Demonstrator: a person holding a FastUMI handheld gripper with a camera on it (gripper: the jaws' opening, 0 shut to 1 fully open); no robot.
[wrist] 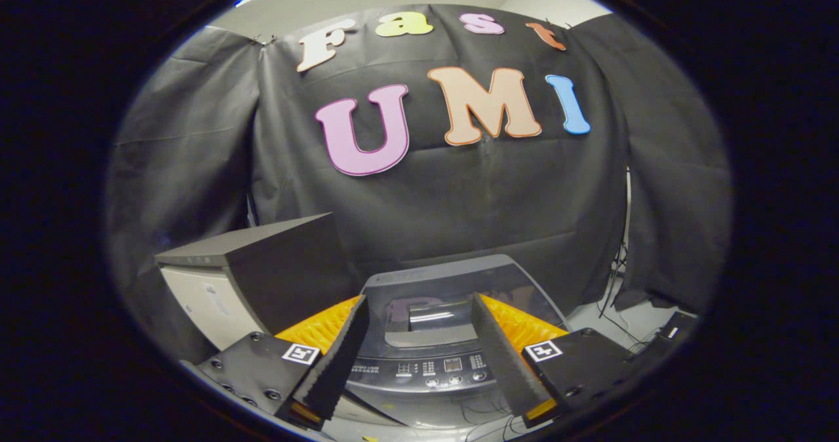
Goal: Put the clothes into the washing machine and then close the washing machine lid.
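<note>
Fingers (419, 357) spread wide with nothing pinched, washing machine (452, 337) sits straight ahead just below them, lid (452, 298) looks down already.

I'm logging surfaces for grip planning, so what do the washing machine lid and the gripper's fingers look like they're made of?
The washing machine lid looks like dark glossy glass or plastic: it mirrors the wall behind. The fingers of the open gripper seem matte black rubber or plastic with ribbed inner faces, backed by orange ridged plastic. Nothing sits between them.

Glossy grey plastic washing machine lid (452, 284); matt ribbed gripper (419, 350) fingers (337, 357).
</note>
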